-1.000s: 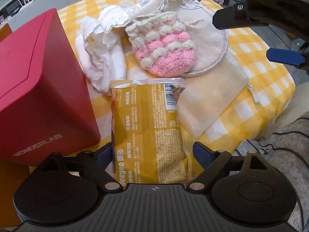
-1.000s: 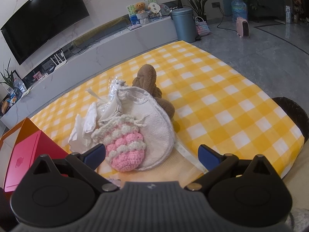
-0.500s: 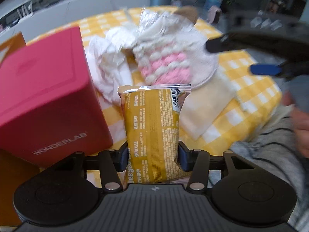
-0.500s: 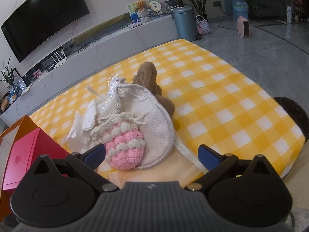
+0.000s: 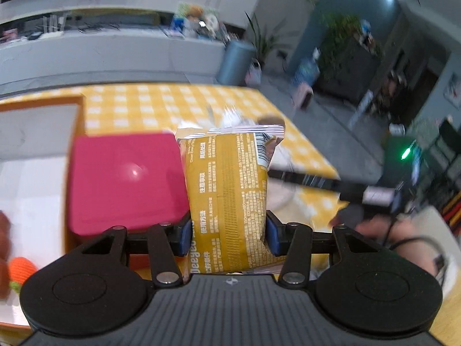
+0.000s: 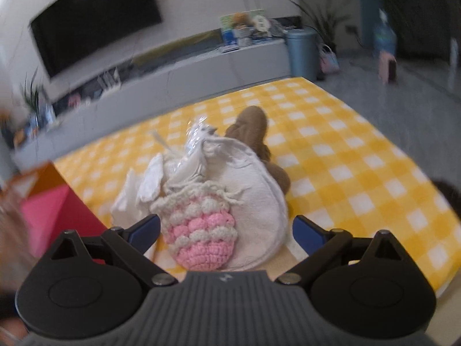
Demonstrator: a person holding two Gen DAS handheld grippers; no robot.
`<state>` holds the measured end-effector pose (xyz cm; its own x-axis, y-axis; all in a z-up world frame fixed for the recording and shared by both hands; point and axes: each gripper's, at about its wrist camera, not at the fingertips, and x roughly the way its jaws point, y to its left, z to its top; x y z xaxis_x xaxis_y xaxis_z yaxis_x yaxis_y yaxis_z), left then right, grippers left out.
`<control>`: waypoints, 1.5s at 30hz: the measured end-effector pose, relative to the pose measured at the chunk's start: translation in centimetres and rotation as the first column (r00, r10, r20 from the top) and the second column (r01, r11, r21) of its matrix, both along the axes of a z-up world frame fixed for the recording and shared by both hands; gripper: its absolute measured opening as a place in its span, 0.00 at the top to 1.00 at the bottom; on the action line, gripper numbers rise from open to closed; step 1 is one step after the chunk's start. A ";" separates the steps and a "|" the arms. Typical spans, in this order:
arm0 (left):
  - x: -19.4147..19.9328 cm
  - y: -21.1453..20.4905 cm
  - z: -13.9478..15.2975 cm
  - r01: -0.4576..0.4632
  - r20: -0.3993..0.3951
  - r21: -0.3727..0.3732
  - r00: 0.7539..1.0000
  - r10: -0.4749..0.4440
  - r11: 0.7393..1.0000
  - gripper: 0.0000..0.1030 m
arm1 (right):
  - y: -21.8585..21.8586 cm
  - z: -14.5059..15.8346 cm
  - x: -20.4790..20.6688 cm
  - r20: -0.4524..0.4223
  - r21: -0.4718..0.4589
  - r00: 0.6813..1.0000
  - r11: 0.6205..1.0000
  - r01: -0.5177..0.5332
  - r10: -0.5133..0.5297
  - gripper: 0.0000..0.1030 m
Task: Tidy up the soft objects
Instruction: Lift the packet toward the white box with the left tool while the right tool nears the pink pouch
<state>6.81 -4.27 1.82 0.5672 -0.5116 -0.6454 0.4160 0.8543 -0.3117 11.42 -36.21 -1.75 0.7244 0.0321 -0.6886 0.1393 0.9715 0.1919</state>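
My left gripper is shut on a yellow snack packet and holds it upright in the air above the table, beside the red box. My right gripper is open and empty, its blue pads either side of a pink and white crocheted pouch. The pouch lies on a white towel bib. White crumpled cloths and a brown plush toy lie behind it on the yellow checked tablecloth.
An orange box with a white inside stands left of the red box; an orange knitted item and something brown lie in it. The right gripper's arm crosses the left wrist view. The table's right edge drops to a grey floor.
My left gripper closed on the yellow packet, lifted it off the table and swung left toward the boxes. My right gripper moved slightly closer to the pink pouch and stayed open.
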 end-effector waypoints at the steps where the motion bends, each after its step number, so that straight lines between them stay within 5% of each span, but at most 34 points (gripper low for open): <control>1: 0.0 0.3 0.3 -0.006 0.011 -0.012 1.000 0.006 1.000 0.45 | 0.6 -0.1 0.3 -0.008 -0.026 1.000 0.999 -0.022 0.022 0.06; 7: -0.3 1.9 1.3 -0.012 0.045 -0.065 0.999 0.015 0.998 0.45 | 4.5 -1.1 1.7 -0.028 -0.162 0.989 0.976 -0.148 0.146 0.06; 16: 0.2 3.6 0.7 -0.036 0.031 -0.076 0.999 0.038 0.996 0.45 | 7.8 -5.0 4.5 -0.210 -0.324 0.963 0.917 -0.233 0.171 0.09; 17: 0.2 3.7 0.7 -0.040 0.029 -0.076 0.999 0.042 0.996 0.45 | 8.0 -5.3 4.7 -0.224 -0.342 0.962 0.911 -0.228 0.157 0.15; 18: 0.3 3.6 0.7 -0.043 0.025 -0.075 0.999 0.045 0.996 0.45 | 8.0 -5.6 4.8 -0.238 -0.354 0.960 0.907 -0.230 0.151 0.30; 21: 0.2 3.6 0.8 -0.049 0.022 -0.079 0.998 0.051 0.996 0.45 | 7.5 -5.6 4.5 -0.241 -0.322 0.959 0.920 -0.222 0.147 0.47; 26: -0.3 3.9 0.8 -0.054 0.027 -0.072 0.998 0.057 0.996 0.45 | 6.6 -3.7 2.4 -0.226 -0.244 0.963 0.948 -0.204 0.149 0.61; 33: 0.1 4.3 0.5 -0.090 -0.003 -0.062 0.996 0.090 0.994 0.45 | 6.1 -2.7 -2.2 -0.303 -0.070 0.920 0.957 -0.283 0.250 0.60; 45: 0.6 4.8 0.1 -0.115 -0.040 -0.079 0.993 0.112 0.990 0.45 | 7.0 -5.2 0.7 -0.348 -0.130 0.921 0.964 -0.233 0.176 0.27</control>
